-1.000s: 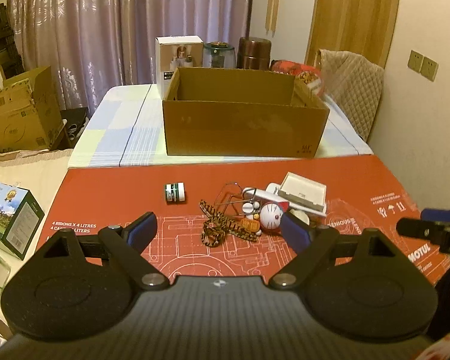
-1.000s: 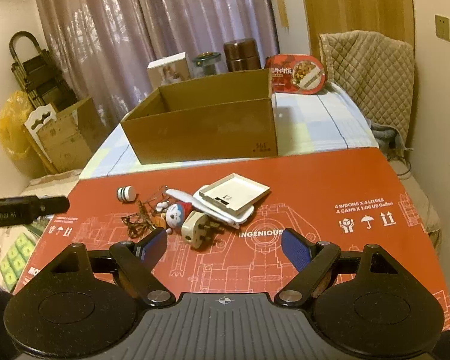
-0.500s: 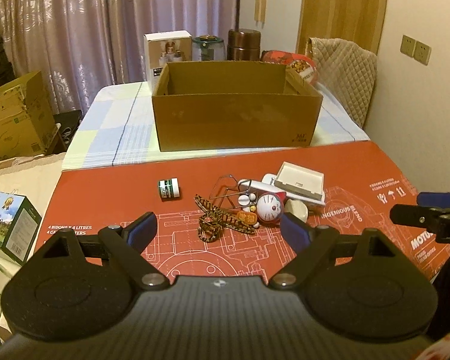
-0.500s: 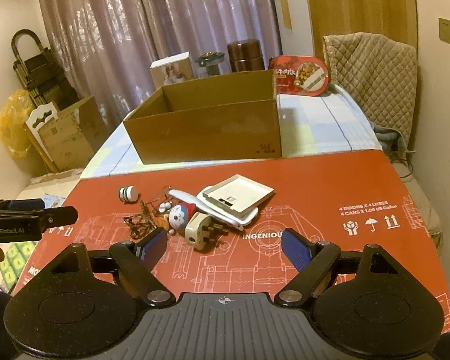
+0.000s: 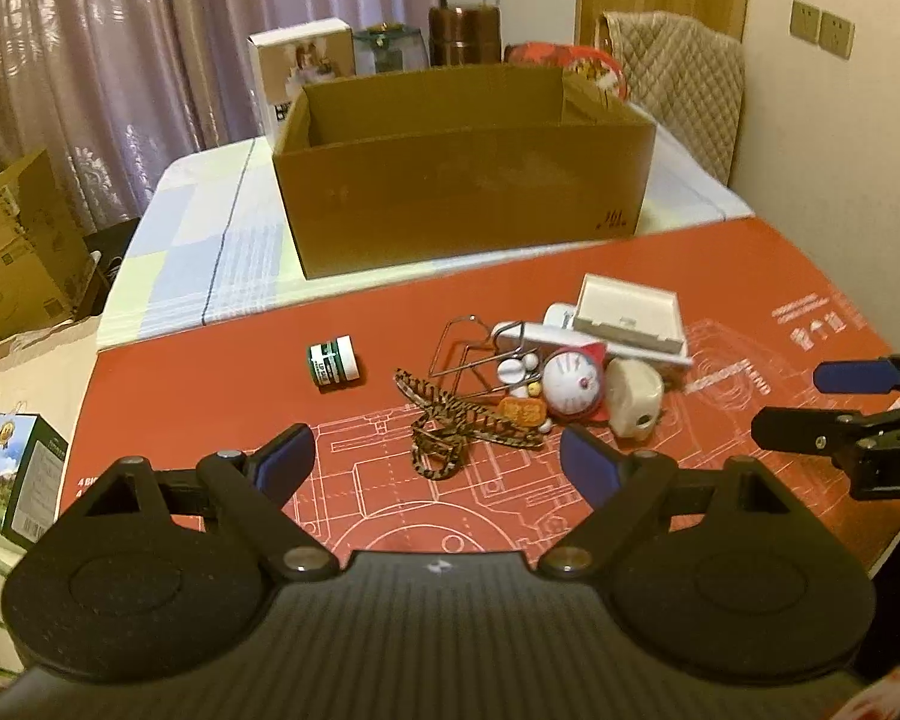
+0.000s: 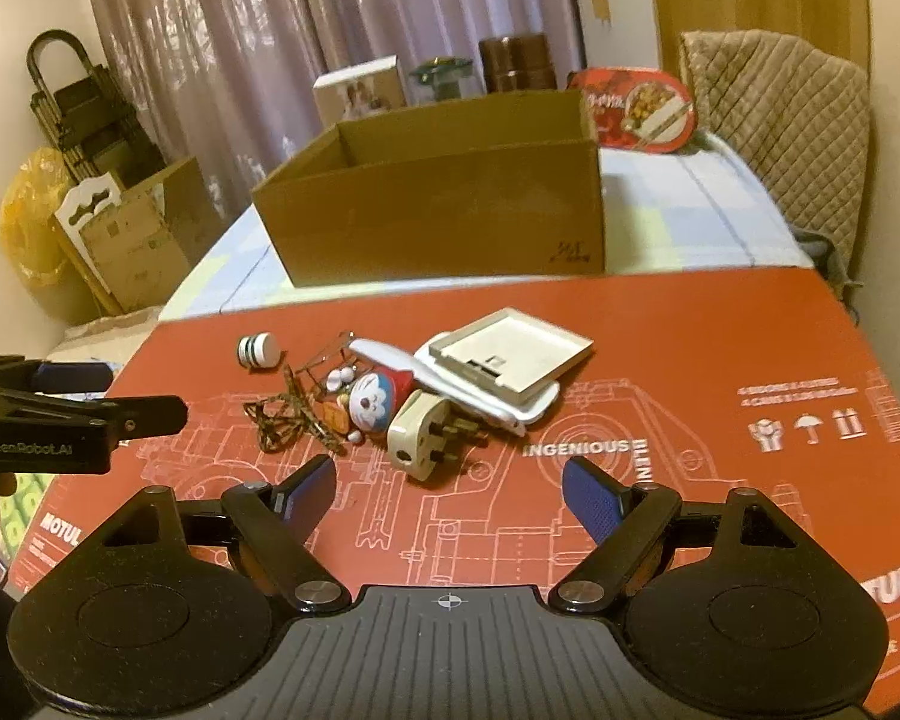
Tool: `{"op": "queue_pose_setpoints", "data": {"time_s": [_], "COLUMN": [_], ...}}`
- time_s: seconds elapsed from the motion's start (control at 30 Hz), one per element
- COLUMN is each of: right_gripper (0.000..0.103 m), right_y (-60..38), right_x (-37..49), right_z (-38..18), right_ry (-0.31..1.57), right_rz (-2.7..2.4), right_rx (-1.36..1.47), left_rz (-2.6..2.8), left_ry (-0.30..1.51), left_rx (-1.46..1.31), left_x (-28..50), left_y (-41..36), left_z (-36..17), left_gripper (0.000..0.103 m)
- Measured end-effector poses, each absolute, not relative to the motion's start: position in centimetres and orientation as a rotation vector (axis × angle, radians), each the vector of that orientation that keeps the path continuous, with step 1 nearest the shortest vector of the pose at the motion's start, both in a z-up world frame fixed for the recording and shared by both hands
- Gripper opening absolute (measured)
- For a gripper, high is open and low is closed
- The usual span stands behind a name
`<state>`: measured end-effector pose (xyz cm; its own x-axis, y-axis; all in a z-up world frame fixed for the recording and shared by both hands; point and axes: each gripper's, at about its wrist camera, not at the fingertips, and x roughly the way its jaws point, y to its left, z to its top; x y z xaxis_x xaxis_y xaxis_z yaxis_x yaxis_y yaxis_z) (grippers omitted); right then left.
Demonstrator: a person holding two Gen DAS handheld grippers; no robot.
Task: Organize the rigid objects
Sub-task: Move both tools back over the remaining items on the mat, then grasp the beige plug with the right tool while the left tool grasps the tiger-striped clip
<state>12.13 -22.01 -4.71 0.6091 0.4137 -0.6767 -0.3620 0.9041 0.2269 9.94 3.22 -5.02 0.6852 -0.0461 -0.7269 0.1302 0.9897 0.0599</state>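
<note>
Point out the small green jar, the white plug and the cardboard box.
Small green jar (image 5: 332, 362), left wrist view, on its green label.
White plug (image 6: 417, 429), right wrist view, on its cream body.
Cardboard box (image 5: 462, 204), left wrist view, on its front wall.

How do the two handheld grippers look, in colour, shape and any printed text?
Both are matte black. The left gripper and the right gripper each carry two jaws lined with blue pads, on angled black links with silver pivot pins, above two round black discs and a ribbed body. Seen from the other camera, one side reads "GenRobot.AI". No cables or sleeves show.
</note>
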Motion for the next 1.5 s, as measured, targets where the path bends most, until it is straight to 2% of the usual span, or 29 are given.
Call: {"op": "queue_pose_setpoints", "data": {"time_s": [0.33, 0.8, 1.07, 1.17, 1.43, 1.5], "right_gripper": [0.079, 0.053, 0.045, 0.037, 0.037, 0.037], "right_y": [-20.0, -17.3, -16.5, -16.4, -16.8, -16.9], "right_x": [14.9, 17.6, 18.3, 18.4, 17.6, 17.3], "right_z": [-7.8, -11.1, -11.5, -11.6, -11.1, -10.9], "right_ry": [0.83, 0.852, 0.832, 0.83, 0.819, 0.815], "right_rz": [0.439, 0.442, 0.427, 0.423, 0.435, 0.437], "right_rx": [0.073, 0.077, 0.085, 0.073, 0.059, 0.056], "left_rz": [-0.16, -0.21, -0.225, -0.229, -0.244, -0.244], "left_ry": [0.857, 0.857, 0.854, 0.857, 0.867, 0.872], "left_rx": [0.15, 0.154, 0.133, 0.116, 0.099, 0.103], "left_x": [13.6, 16.1, 16.5, 16.7, 16.7, 16.8], "left_y": [3.9, 4.6, 4.7, 4.9, 5.0, 5.1], "left_z": [-8.3, -11.5, -12.6, -13.0, -13.4, -13.5], "left_gripper": [0.086, 0.083, 0.083, 0.083, 0.081, 0.077]}}
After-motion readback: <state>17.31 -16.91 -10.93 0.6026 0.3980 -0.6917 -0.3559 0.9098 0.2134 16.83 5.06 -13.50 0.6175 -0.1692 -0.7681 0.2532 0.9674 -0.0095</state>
